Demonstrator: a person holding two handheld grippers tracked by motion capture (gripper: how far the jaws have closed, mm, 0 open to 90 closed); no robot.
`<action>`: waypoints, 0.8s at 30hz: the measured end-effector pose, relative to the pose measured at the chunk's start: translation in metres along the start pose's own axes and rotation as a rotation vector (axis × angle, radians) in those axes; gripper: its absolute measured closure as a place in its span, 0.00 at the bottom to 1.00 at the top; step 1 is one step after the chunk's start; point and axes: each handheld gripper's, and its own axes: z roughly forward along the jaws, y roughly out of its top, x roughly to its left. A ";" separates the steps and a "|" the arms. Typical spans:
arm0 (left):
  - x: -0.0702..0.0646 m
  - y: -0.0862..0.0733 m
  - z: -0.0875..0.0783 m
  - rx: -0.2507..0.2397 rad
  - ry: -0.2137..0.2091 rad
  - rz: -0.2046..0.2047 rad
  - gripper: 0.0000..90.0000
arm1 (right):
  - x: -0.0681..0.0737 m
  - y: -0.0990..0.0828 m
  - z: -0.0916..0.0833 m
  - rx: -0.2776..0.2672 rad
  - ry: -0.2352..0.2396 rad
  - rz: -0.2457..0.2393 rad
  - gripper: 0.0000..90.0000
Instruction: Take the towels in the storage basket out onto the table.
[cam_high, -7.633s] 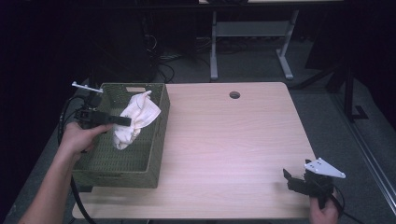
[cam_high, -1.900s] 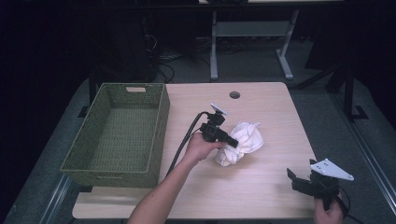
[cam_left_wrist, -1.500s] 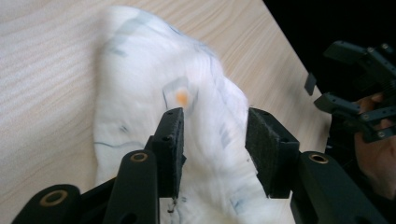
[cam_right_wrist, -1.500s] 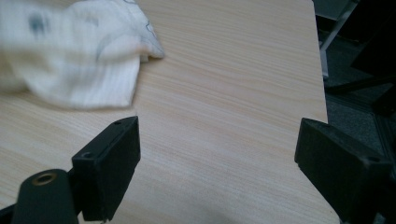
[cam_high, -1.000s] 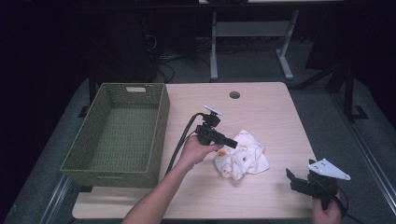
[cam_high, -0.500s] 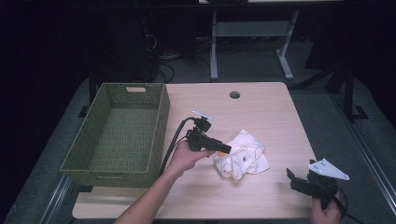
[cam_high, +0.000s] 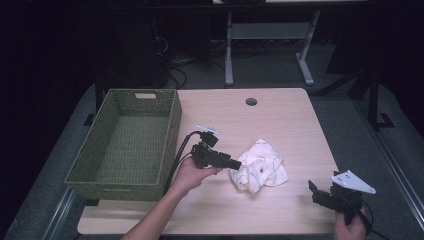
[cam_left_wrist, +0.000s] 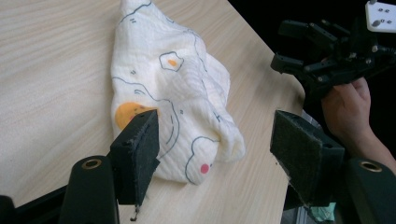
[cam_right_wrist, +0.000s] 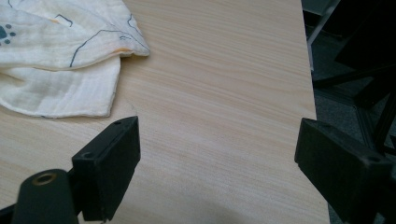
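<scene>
A crumpled white cloth (cam_high: 262, 170) printed with small cartoon drawings lies on the wooden table (cam_high: 280, 120), right of centre. My left gripper (cam_high: 236, 164) is just to its left, level and pointing at it. In the left gripper view the cloth (cam_left_wrist: 163, 84) lies loose ahead of the left gripper (cam_left_wrist: 215, 140). Its jaws have just been opening and stand apart, and neither pad presses the cloth. My right gripper (cam_high: 316, 192) rests open near the table's front right corner. In the right gripper view the right gripper (cam_right_wrist: 219, 154) has bare wood between its jaws, and the cloth's edge (cam_right_wrist: 60, 56) lies at the upper left.
A green woven basket (cam_high: 172, 135) stands empty on the left side of the table. A round cable hole (cam_high: 251, 102) sits near the far edge. The other hand with its gripper (cam_left_wrist: 327, 60) shows beyond the cloth in the left gripper view. Dark floor and desk legs lie behind.
The left gripper has let go of the cloth and drawn back to the left. The cloth now lies settled on the table. The right gripper has stayed put.
</scene>
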 end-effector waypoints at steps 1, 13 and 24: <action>0.000 -0.002 -0.001 0.001 0.000 0.003 0.36 | 0.000 0.000 0.000 0.000 -0.001 -0.002 0.15; -0.003 -0.023 -0.010 0.009 0.002 0.022 0.35 | 0.000 0.000 -0.001 -0.002 -0.002 -0.004 0.15; -0.007 -0.041 -0.016 0.019 0.001 0.039 0.34 | 0.001 0.001 -0.001 0.000 0.002 -0.010 0.15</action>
